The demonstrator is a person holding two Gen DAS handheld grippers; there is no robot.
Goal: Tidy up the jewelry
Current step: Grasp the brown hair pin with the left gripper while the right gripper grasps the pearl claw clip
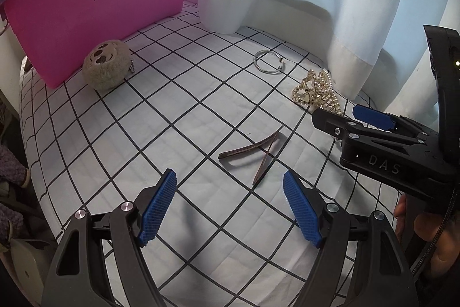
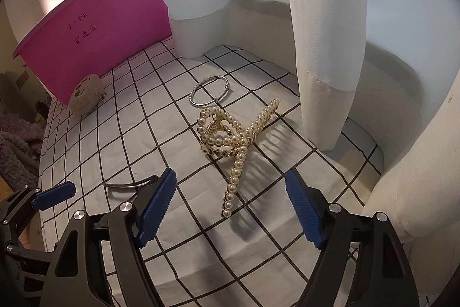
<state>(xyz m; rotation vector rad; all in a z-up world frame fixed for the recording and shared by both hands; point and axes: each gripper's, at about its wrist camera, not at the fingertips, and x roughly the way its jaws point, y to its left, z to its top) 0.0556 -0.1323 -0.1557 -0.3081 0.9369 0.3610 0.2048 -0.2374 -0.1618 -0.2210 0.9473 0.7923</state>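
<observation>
Pink bin (image 1: 95,16) standing at far left, likely meant to take the jewelry. Right of the bin, resting against its wall: plush keychain (image 1: 105,68). Further right of the bin, flat on checked cloth (image 1: 178,117): silver bangle (image 1: 267,62), brown V-shaped hair clip (image 1: 253,154), pearl claw clip (image 2: 233,140). Left gripper (image 1: 230,209) poised just short of the hair clip, jaws apart, nothing between. Right gripper (image 2: 231,212) straddling the pearl clip's tail, jaws apart, not touching; probably lined up to pinch.

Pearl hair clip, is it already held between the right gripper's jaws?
No, the pearl hair clip lies on the checked cloth ahead of the open right gripper, untouched.
</observation>
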